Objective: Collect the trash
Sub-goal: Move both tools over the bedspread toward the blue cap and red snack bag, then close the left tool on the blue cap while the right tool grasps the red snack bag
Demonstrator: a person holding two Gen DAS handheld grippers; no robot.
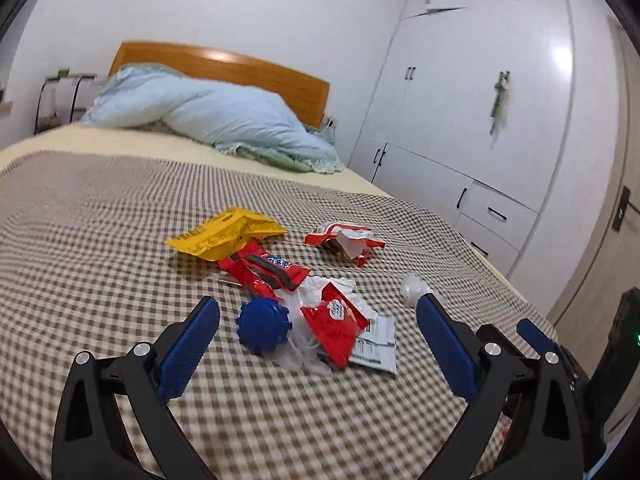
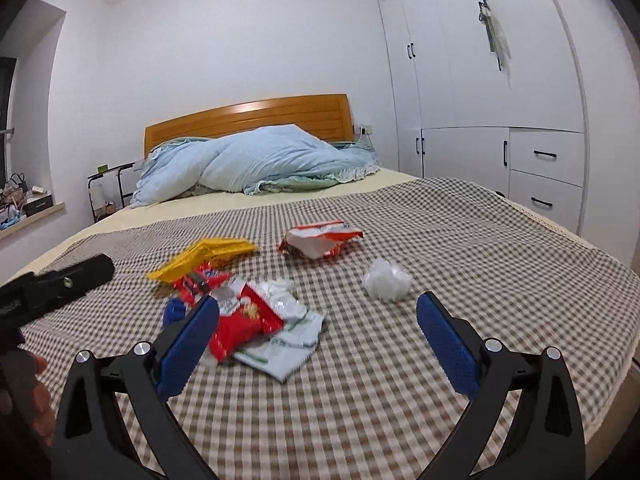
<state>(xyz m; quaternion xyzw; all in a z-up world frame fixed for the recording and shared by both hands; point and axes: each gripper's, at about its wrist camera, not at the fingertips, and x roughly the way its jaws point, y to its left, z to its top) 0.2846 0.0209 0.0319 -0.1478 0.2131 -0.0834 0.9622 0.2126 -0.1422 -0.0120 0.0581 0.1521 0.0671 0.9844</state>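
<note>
While both grippers, left (image 1: 318, 322) and right (image 2: 318, 320), hover spread wide (gripping nothing), crumpled wrappers (image 1: 334, 322) and a blue cap (image 1: 262, 330) lie clustered on the checkered bedspread (image 1: 100, 240).

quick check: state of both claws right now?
Left claw: open, holding nothing, above the blue cap and red wrapper.
Right claw: open, holding nothing, above the checkered blanket.

A checked blanket (image 2: 400, 360) covers the near bed; a pale blue duvet (image 2: 256, 164) is heaped far against the wooden headboard (image 2: 248, 116). White wardrobe (image 2: 480, 80) stands right.
</note>
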